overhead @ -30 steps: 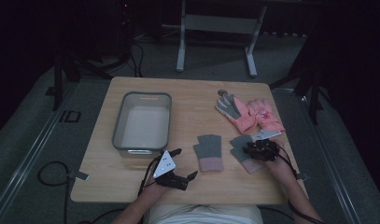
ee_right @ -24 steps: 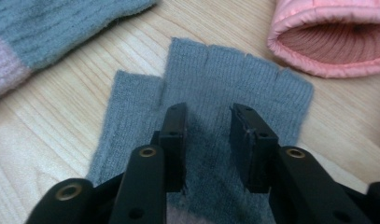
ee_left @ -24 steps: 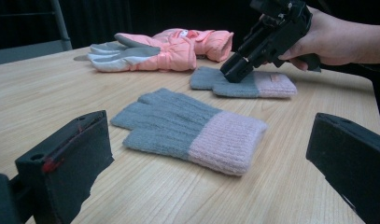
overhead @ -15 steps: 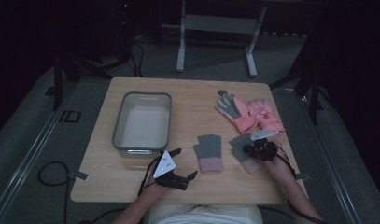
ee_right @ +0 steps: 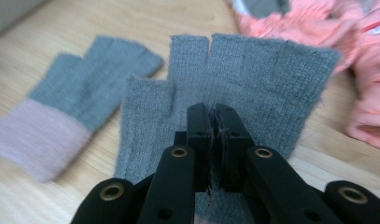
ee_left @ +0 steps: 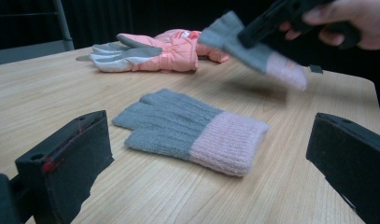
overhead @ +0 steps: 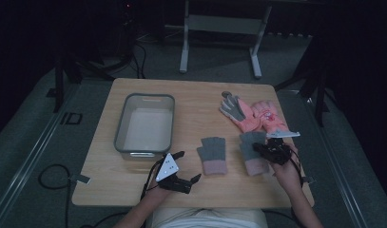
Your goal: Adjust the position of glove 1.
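The right claw (ee_right: 214, 112) is clamped on a grey fingerless glove (ee_right: 253, 70), lifting it clear of the desk (overhead: 191, 102). Its twin glove (ee_left: 197, 130) lies flat ahead of the left claw (ee_left: 208, 163), whose jaws stand wide apart. Pink gloves (ee_left: 155, 51) rest beyond

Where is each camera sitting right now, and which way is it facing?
High view: above the person's side, looking forward and down on the table; forearms, left gripper and right gripper show.
Left gripper view: low on the open left gripper, facing the flat grey glove; its own jaws show, with the right hand farther off.
Right gripper view: along shut jaws pinching the lifted grey glove.
Shared: both grey gloves and the pink gloves.
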A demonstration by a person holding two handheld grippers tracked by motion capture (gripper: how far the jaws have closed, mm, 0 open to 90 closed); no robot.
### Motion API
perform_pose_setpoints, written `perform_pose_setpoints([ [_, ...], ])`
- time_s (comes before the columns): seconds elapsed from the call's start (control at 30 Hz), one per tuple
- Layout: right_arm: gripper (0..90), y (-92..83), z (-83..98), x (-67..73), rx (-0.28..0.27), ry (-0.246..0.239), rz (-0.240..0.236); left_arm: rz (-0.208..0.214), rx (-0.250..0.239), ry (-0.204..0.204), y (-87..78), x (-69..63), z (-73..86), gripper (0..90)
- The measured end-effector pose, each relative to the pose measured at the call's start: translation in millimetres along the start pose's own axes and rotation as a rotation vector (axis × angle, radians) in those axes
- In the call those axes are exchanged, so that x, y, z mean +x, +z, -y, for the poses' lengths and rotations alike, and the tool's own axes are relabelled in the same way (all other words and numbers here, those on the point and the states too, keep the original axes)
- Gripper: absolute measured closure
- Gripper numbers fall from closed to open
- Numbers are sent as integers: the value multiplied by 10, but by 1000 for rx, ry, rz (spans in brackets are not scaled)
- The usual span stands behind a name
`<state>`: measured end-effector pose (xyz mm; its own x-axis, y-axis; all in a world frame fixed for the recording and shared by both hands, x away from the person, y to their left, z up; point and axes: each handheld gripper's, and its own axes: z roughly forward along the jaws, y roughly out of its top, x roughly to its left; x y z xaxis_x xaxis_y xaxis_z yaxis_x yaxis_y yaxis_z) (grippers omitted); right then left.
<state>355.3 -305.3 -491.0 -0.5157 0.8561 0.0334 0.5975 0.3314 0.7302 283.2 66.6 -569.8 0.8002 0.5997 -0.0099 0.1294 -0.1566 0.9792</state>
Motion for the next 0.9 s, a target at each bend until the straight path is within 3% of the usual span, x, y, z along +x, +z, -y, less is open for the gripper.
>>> perform_pose_setpoints([
  [0.2, 857, -209, 7, 133, -33, 81, 42, -3, 0, 0, -1, -2, 0, 0],
  [0.3, 857, -322, 32, 237, -46, 144, 76, -3, 0, -2, -1, 0, 1, 0],
  [0.47, 857, -361, 32, 300, -44, 169, 108, -3, 1, 1, 0, -2, 0, 0],
  [0.6, 857, -288, 81, 344, -26, 190, 144, -12, 0, -3, -3, 0, 1, 0],
  [0.9, 857, 9, 231, 291, 34, 203, 187, -9, 1, 2, 0, -4, 0, 0],
])
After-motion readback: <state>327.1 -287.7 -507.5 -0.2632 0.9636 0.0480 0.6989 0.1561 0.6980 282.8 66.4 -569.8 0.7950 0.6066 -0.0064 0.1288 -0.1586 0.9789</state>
